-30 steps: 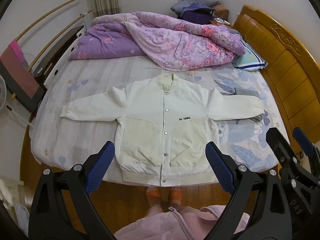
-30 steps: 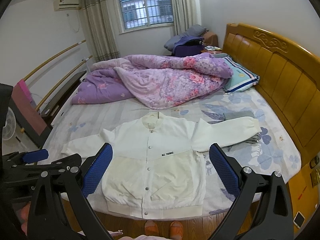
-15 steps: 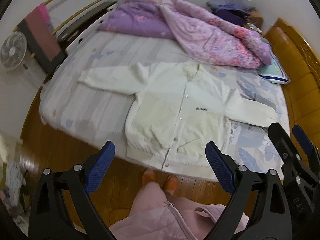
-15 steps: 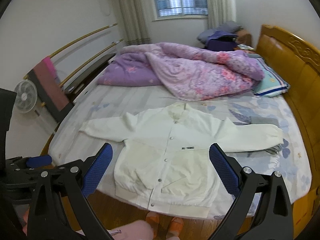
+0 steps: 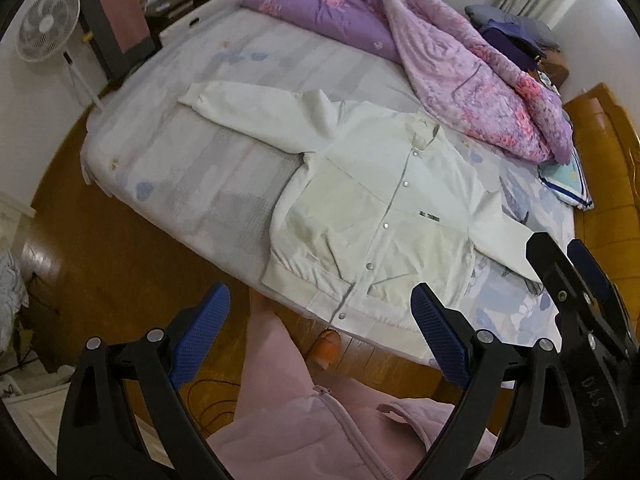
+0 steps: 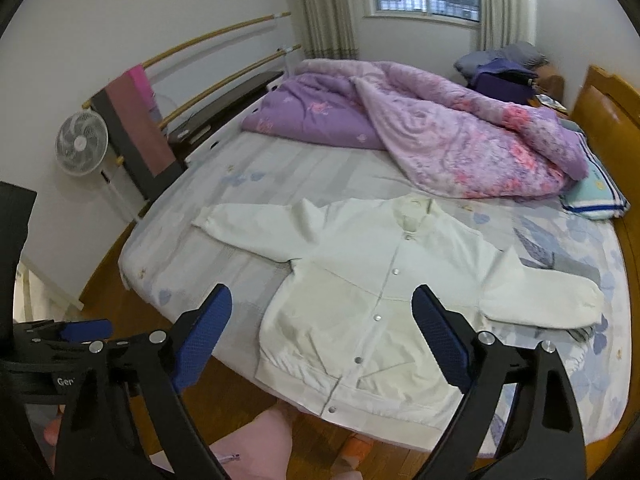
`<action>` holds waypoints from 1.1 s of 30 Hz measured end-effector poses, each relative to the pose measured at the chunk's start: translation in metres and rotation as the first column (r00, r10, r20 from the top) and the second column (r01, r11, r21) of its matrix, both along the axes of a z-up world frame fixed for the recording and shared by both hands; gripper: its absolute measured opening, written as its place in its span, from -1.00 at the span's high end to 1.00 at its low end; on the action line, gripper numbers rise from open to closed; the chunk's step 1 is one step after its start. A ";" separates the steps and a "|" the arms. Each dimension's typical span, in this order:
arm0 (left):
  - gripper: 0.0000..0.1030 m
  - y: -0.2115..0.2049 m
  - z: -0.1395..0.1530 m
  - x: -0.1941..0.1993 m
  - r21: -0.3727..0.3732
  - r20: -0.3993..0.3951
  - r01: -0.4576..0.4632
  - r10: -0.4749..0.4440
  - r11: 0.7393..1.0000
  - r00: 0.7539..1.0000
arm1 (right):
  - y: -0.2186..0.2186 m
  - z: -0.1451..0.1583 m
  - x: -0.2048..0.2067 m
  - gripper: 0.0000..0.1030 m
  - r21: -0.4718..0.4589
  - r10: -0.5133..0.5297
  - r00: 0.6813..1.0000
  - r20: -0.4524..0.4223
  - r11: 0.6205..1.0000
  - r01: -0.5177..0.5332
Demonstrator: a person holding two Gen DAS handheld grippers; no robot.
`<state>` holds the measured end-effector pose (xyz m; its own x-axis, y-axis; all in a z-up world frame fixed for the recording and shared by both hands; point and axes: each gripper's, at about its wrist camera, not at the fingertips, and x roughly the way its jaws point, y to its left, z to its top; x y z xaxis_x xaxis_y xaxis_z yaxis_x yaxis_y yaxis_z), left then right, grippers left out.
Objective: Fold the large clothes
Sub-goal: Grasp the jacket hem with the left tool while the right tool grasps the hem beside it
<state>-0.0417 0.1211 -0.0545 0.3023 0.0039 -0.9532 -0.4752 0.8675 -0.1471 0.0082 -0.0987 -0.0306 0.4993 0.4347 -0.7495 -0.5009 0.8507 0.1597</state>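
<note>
A white snap-button jacket lies flat and front-up on the bed, both sleeves spread out, its hem at the near edge. My left gripper hangs open above the floor, in front of the hem's left corner, with nothing between its blue pads. My right gripper is held above the jacket; its wide jaws are closing slightly and hold nothing. The right gripper also shows at the right edge of the left wrist view, over the jacket's right sleeve. The left gripper shows low on the left in the right wrist view.
A crumpled purple floral quilt and a striped pillow lie at the far side of the bed. A wooden headboard stands at the right, a white fan at the left. A person's pink clothing and orange slipper are below.
Both views have swung and rolled, so the jacket now sits right of centre and tilted. Both grippers have shifted left along the bed's near edge and dropped a little.
</note>
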 end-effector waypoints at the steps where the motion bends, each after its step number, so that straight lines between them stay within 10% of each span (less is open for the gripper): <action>1: -0.79 0.013 -0.004 0.006 -0.013 -0.004 -0.002 0.002 1.000 1.000 | 0.009 -0.001 0.002 -0.71 -0.005 0.004 1.000 0.000 1.000 -0.004; 9: -0.79 0.138 -0.074 0.059 -0.300 -0.085 -0.042 0.017 0.953 0.996 | 0.127 -0.037 0.073 -0.28 -0.068 0.011 0.994 -0.111 0.997 -0.019; 20: -0.78 0.330 -0.213 0.172 -0.231 -0.100 -0.085 0.063 0.969 0.993 | 0.237 -0.147 0.192 0.61 -0.254 -0.029 0.969 -0.244 0.967 -0.036; 33: -0.59 0.525 -0.371 0.244 -0.114 -0.043 -0.422 0.420 0.900 0.907 | 0.260 -0.312 0.289 0.78 -0.395 -0.199 0.885 -0.421 0.918 0.019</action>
<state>0.2026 0.6457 -0.4252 0.2809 0.0147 -0.9596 -0.7954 0.5630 -0.2242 0.2970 0.1616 -0.3424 0.1009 0.0437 -0.9939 -0.3530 0.9356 0.0053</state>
